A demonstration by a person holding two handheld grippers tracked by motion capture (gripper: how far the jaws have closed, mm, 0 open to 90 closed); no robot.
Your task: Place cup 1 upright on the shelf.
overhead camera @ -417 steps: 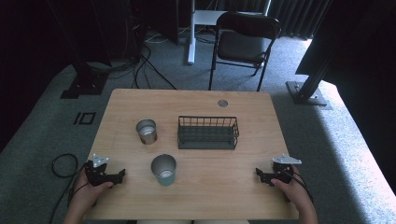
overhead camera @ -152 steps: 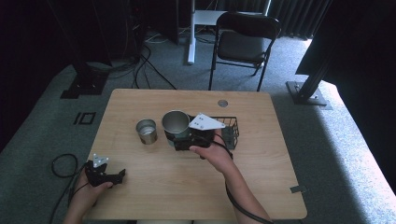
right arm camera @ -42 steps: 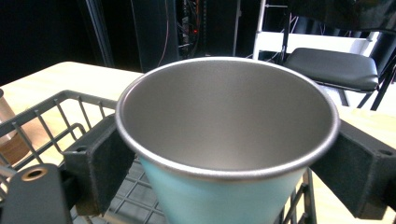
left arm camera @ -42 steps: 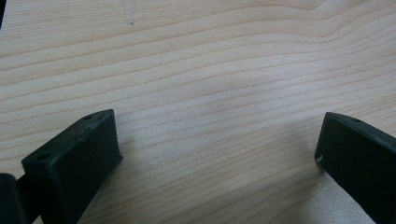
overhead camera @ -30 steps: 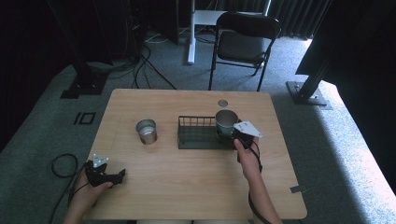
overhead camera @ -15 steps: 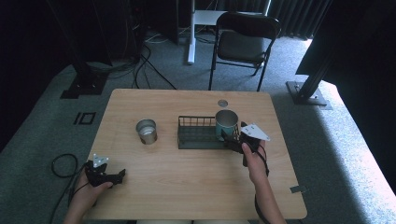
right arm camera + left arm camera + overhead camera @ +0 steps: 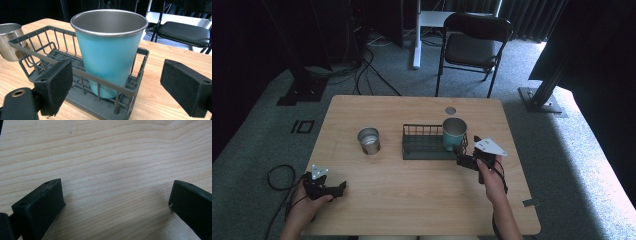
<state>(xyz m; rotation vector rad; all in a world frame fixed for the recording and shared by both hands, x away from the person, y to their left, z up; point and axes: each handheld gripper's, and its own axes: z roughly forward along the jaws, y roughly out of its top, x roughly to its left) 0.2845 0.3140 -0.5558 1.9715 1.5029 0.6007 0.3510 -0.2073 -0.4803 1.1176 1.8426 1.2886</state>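
A blue metal cup (image 7: 454,132) (image 7: 109,50) stands upright in the right end of a dark wire basket (image 7: 424,144) (image 7: 40,46) at the table's middle. My right gripper (image 7: 466,160) (image 7: 117,87) sits just in front of and right of the basket, open, jaws wide and pulled back from the cup. A silver cup (image 7: 369,140) (image 7: 8,41) stands left of the basket. My left gripper (image 7: 328,189) (image 7: 116,200) rests open on the wood near the front left corner, nothing between its jaws.
The wooden table (image 7: 412,200) has a round grommet hole (image 7: 450,110) near its far edge. A folding chair (image 7: 474,45) stands behind the table, with cables and stand bases on the carpet around it.
The right gripper carried the blue cup from the table's front into the basket's right end, let go of it and has drawn back a little. The left gripper has stayed put.
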